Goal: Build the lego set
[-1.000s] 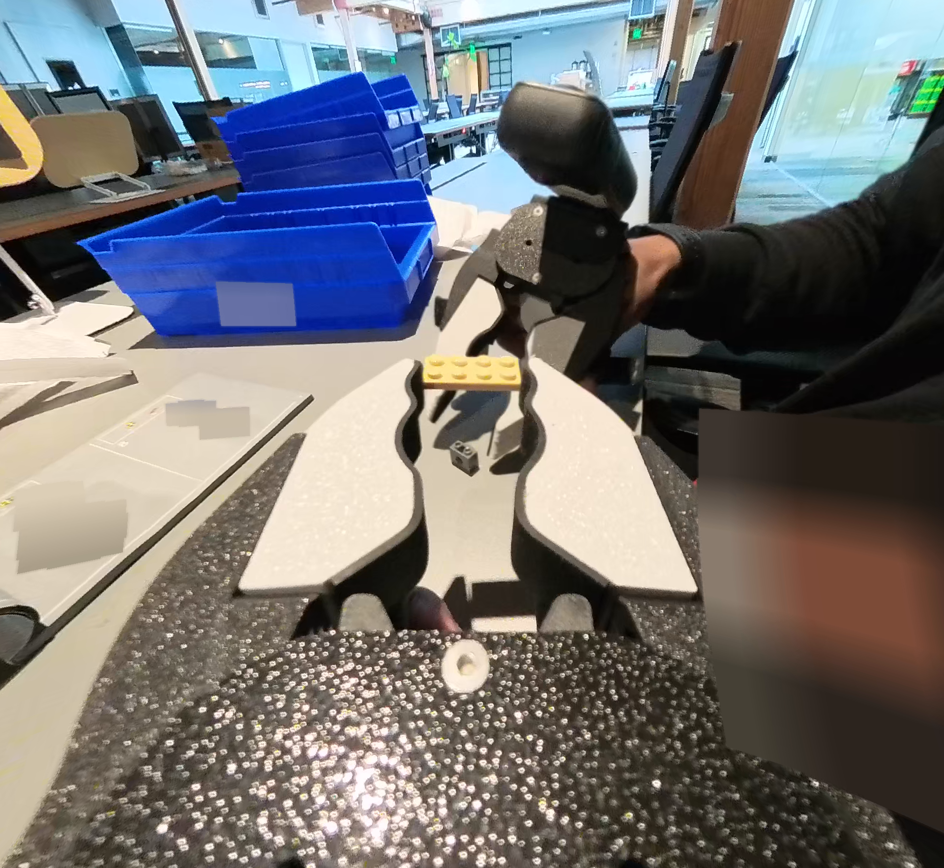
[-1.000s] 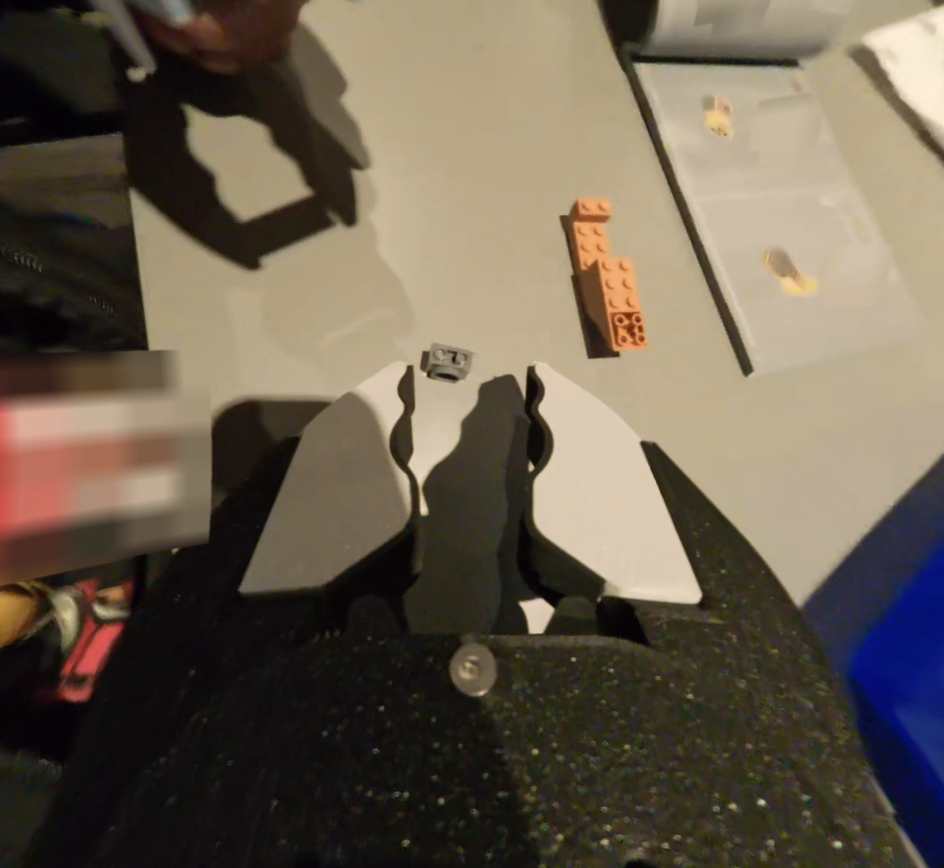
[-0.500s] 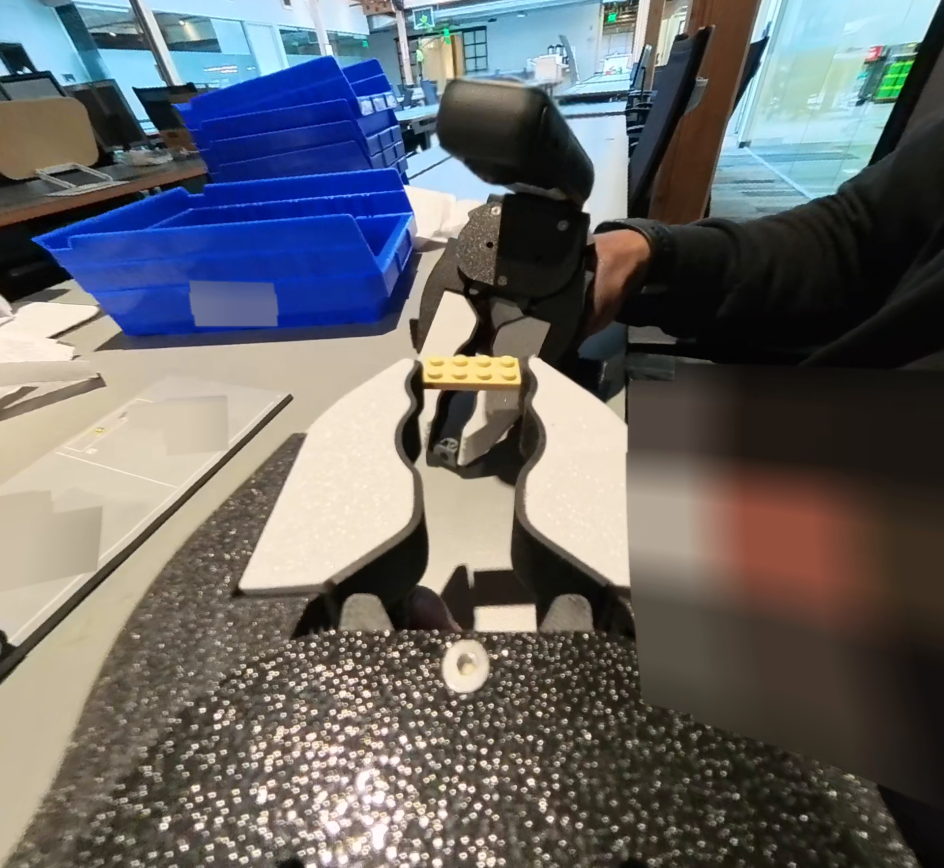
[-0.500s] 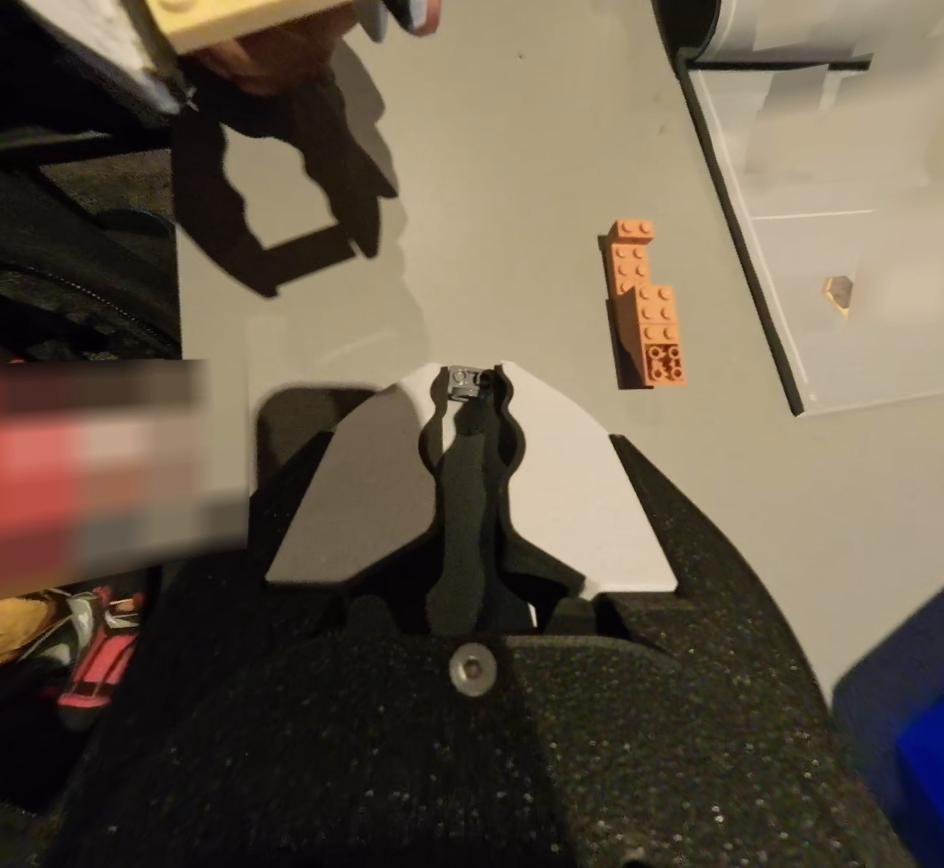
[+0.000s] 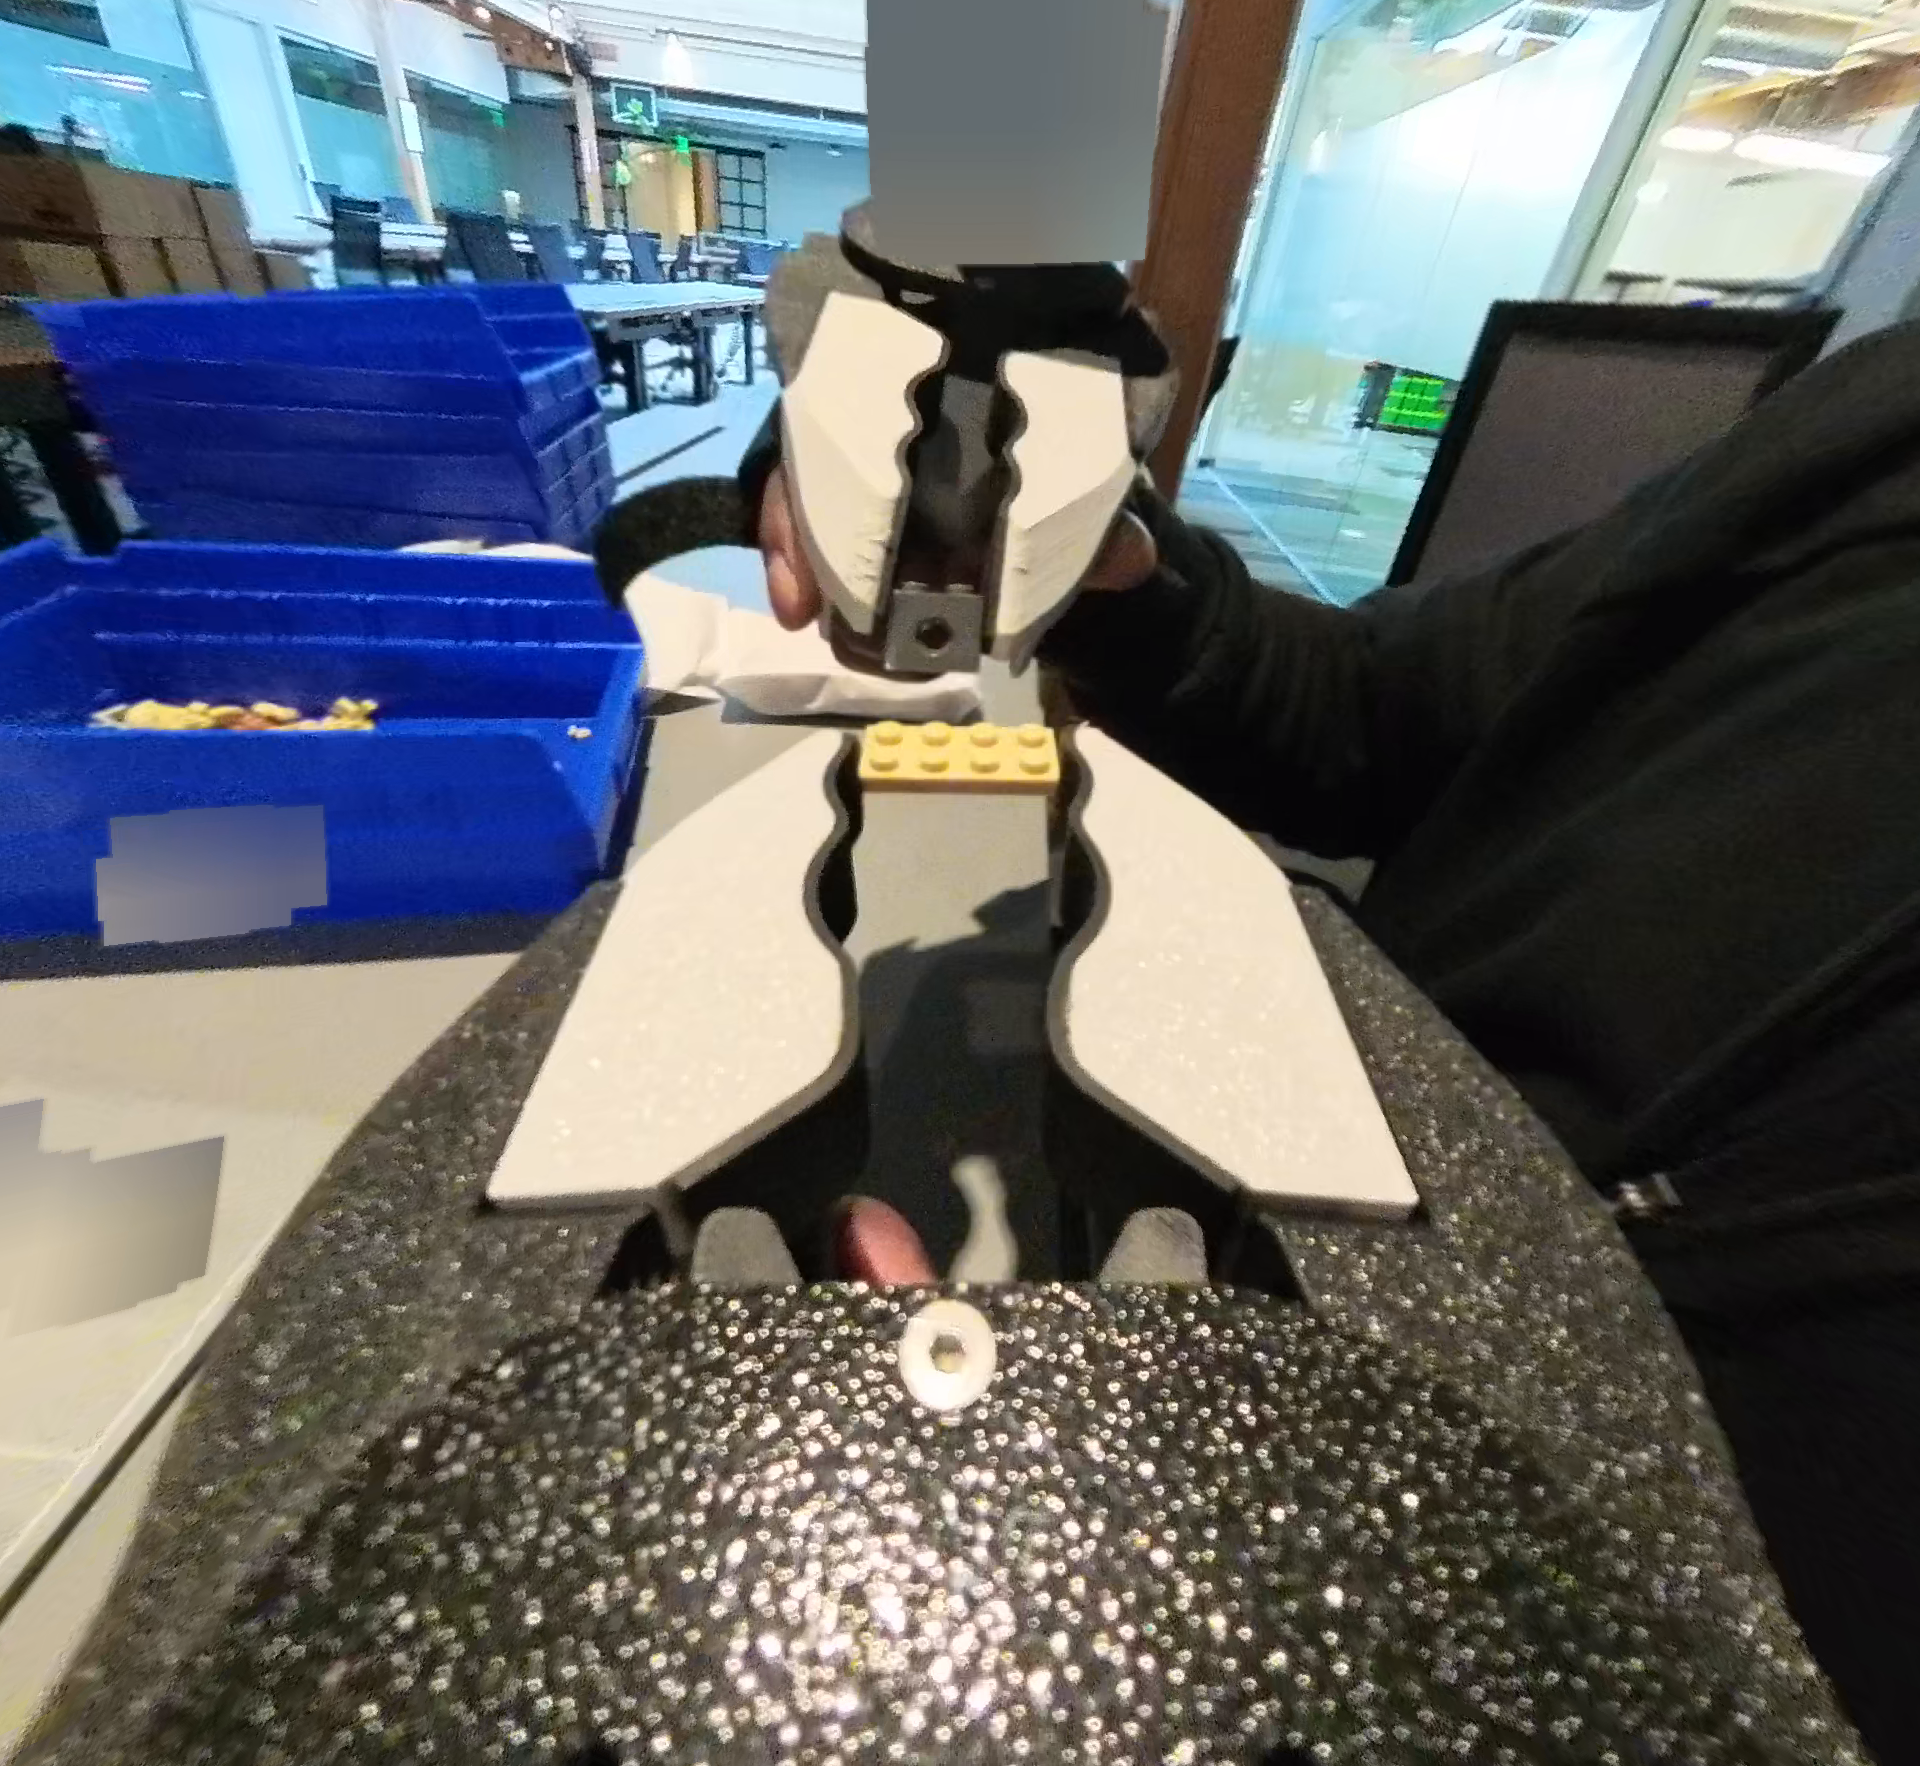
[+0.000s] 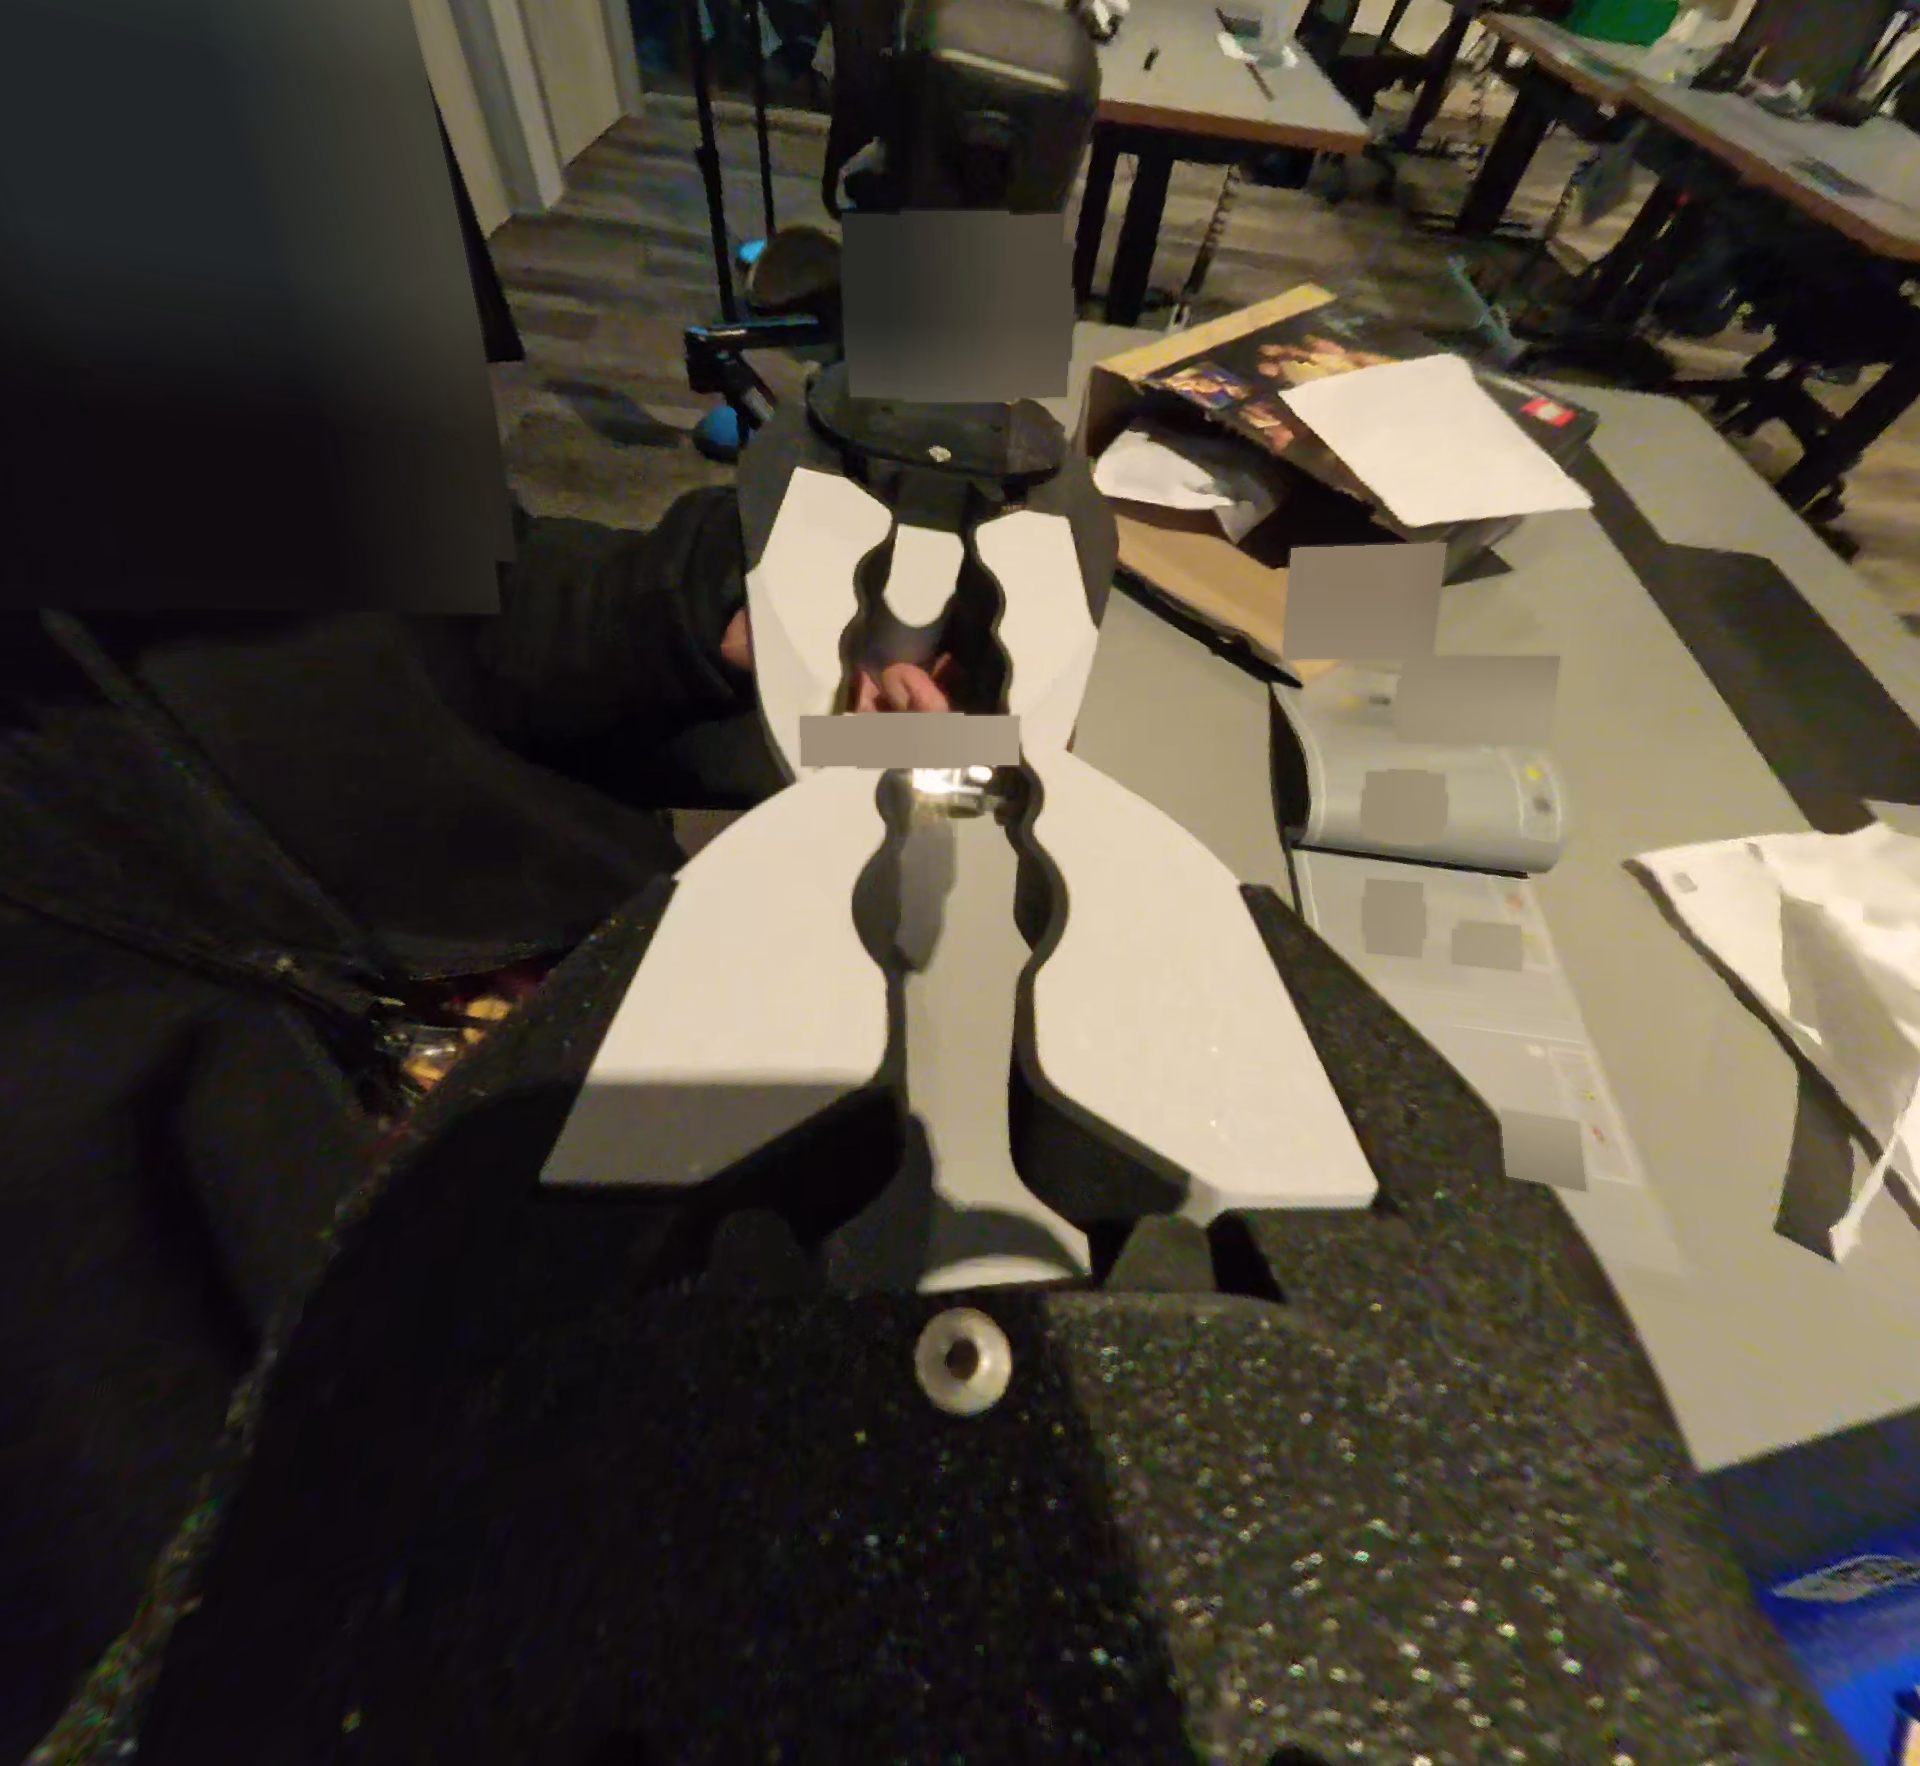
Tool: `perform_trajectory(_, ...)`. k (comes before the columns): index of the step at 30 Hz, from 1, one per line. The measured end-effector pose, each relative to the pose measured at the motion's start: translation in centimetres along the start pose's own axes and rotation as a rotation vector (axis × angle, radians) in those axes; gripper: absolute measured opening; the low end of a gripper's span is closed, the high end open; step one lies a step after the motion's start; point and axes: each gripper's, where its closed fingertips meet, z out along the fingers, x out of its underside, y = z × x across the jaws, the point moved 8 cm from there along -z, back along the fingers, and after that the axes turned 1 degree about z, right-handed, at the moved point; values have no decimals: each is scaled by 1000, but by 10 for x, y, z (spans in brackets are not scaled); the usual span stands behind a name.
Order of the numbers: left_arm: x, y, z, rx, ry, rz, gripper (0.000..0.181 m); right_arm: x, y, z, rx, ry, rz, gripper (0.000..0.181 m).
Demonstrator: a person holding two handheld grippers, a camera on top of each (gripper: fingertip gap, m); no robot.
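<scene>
- The left gripper (image 5: 958,766) is closed on a yellow plate (image 5: 958,758), a flat lego piece two studs deep and four wide, pinched by its short ends at the very fingertips. Its long side runs across the gap from finger to finger, and its studs face up.
- The right gripper (image 5: 933,638) comes in from the far side, facing the left one, with its tips tilted down. Its jaws are narrowed onto a small grey brick (image 5: 933,633), a square block with a round hole in the face turned toward the left camera.
- The grey brick hangs above and just behind the yellow plate, near but not touching, roughly over the middle of the plate's length.
- In the right wrist view the grey brick (image 6: 951,789) shows only as a bright glint at the fingertips, and the plate is hidden behind a blurred patch.
- My read is that the next move is to lower the brick straight onto the plate's studs. The right gripper carries the moving piece, while the left needs only hold the plate level and steady.
- Farther out on the grey table (image 5: 208,1020) stands a blue bin (image 5: 436,812) with loose yellow pieces inside, and more bins are stacked behind it.
- On the right-hand side lie an instruction booklet (image 6: 1455,947), an open cardboard box (image 6: 1226,563) and white paper (image 6: 1423,438).
</scene>
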Motion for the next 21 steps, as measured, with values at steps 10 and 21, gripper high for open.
perform_trajectory(10, -27, -20, -33, -70, 0, 92, 35, -48, 0, 32, -76, 237, -26, 17)
perform_trajectory(21, -37, -27, -57, -135, 5, 137, 35, -73, 0, 57, -158, 262, -82, 16)
